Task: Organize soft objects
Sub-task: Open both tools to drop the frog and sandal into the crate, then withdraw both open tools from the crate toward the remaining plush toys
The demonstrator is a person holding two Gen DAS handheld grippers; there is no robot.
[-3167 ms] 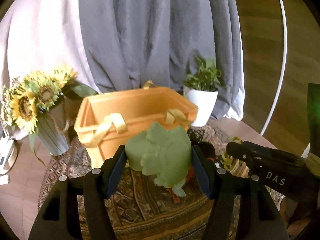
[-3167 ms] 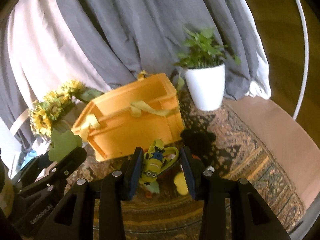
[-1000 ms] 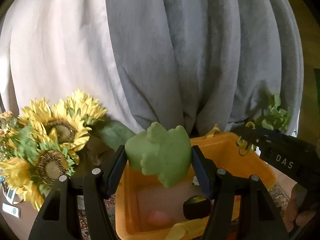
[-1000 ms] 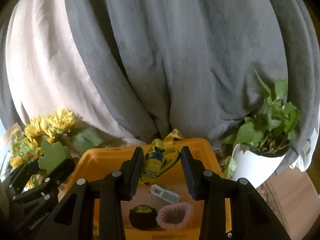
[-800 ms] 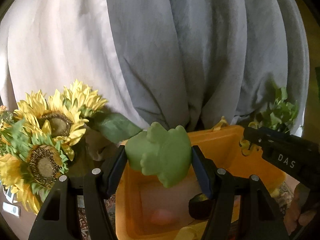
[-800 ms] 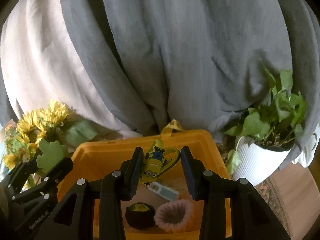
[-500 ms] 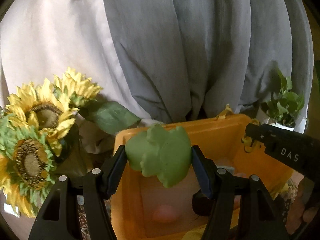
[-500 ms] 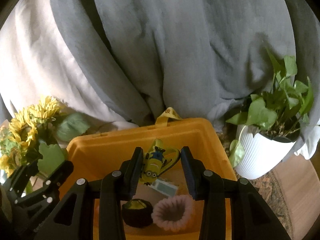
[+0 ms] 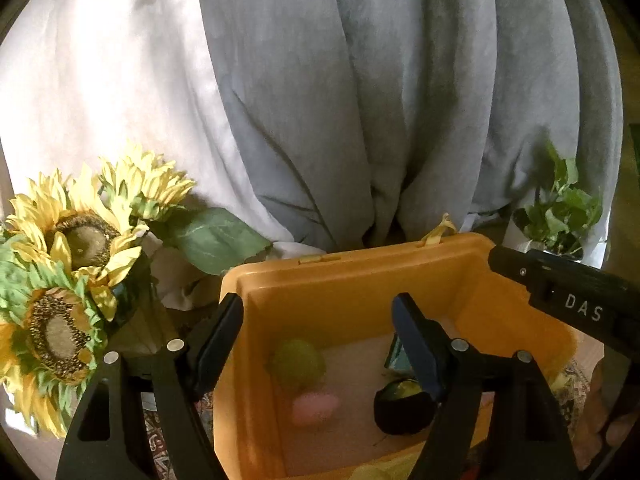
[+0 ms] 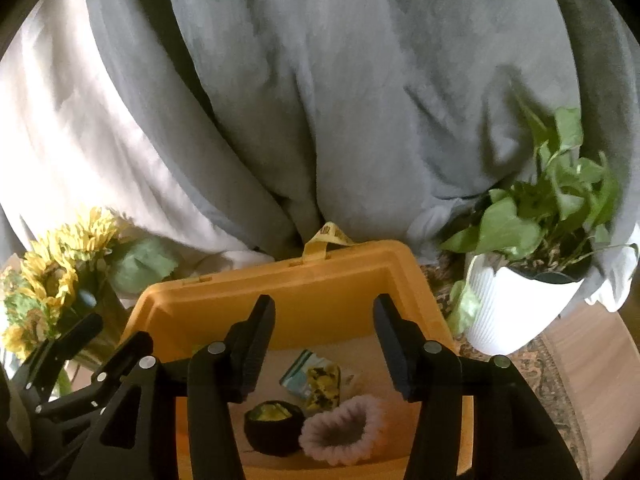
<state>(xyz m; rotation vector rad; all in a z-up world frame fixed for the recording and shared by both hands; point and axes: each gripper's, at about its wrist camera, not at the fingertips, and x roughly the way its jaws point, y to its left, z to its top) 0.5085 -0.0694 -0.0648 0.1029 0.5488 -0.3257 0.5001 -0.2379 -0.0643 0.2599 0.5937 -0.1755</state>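
Note:
Over the orange bin [image 9: 360, 266] my left gripper [image 9: 318, 332] has its jaws opening, and nothing sits between them. Below it, a blurred green soft toy [image 9: 298, 362] is inside the bin, beside a pink soft piece [image 9: 316, 408] and a black round pouch [image 9: 402, 402]. My right gripper [image 10: 325, 344] hangs over the same bin [image 10: 280, 276], its jaws also opening and empty. On the bin floor under it, the yellow minion toy [image 10: 323, 385] rests against a teal packet [image 10: 297, 369], near the black pouch [image 10: 274, 426] and a pink scrunchie [image 10: 340, 432].
Sunflowers [image 9: 72, 264] in a vase crowd the bin's left side. A white potted plant [image 10: 516, 308] stands to its right on a patterned rug. Grey and white curtains hang close behind. The other gripper [image 9: 568, 296] shows at the right of the left wrist view.
Both grippers' jaws have widened. The green toy has left the left jaws and the minion toy the right jaws; both are now down in the bin.

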